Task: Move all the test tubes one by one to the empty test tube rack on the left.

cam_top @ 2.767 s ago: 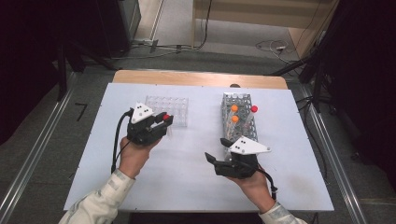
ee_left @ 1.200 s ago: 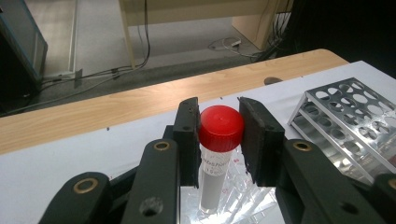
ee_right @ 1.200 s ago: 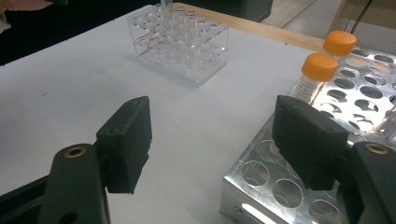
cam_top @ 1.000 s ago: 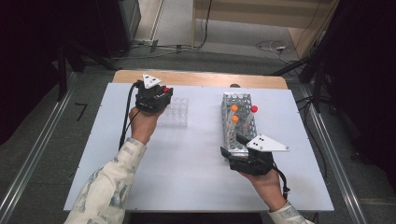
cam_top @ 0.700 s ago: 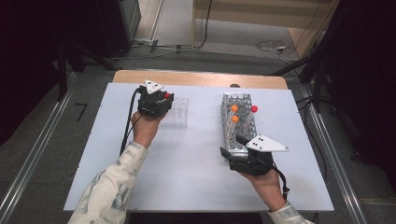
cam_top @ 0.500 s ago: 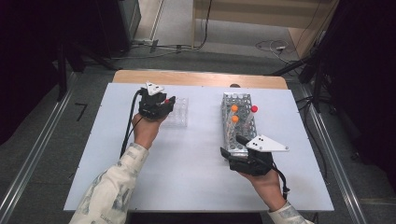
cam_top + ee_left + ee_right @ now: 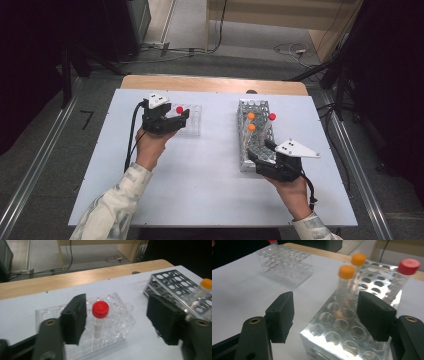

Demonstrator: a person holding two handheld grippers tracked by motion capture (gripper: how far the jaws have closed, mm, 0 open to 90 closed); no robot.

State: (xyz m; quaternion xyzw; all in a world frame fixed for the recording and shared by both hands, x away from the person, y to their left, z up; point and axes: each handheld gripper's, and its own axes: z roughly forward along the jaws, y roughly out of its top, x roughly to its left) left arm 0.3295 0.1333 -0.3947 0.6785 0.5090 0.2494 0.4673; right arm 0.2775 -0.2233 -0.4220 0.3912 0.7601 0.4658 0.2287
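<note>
The step in hand is judged to be the release of a red-capped tube (image 7: 100,315) into the clear plastic rack (image 7: 192,120) at the upper left of the high view. In the left gripper view, the tube stands upright in a well near the middle of that rack. The left gripper (image 7: 117,315) has just been opening its jaws: they now stand wide, one on each side of the tube and clear of it, so nothing is held. The tube is the one item seen in the clear rack.

The metal perforated rack (image 7: 255,132) lies right of centre in the high view. It holds two orange-capped tubes (image 7: 345,285) and a second red-capped tube (image 7: 405,272), all upright. Its remaining holes, as far as visible, are empty.

The right gripper (image 7: 260,155) rests at the near end of the metal rack. In the right gripper view, its jaws stand well apart, astride the near corner of the rack, with nothing between the pads. It grips nothing.

The next move probably calls for the left gripper to withdraw from the clear rack without brushing the seated tube, then reach toward the metal rack for another tube. The right gripper is well placed to steady that rack. The caps stand close together, so a clean approach from above is advisable.
</note>
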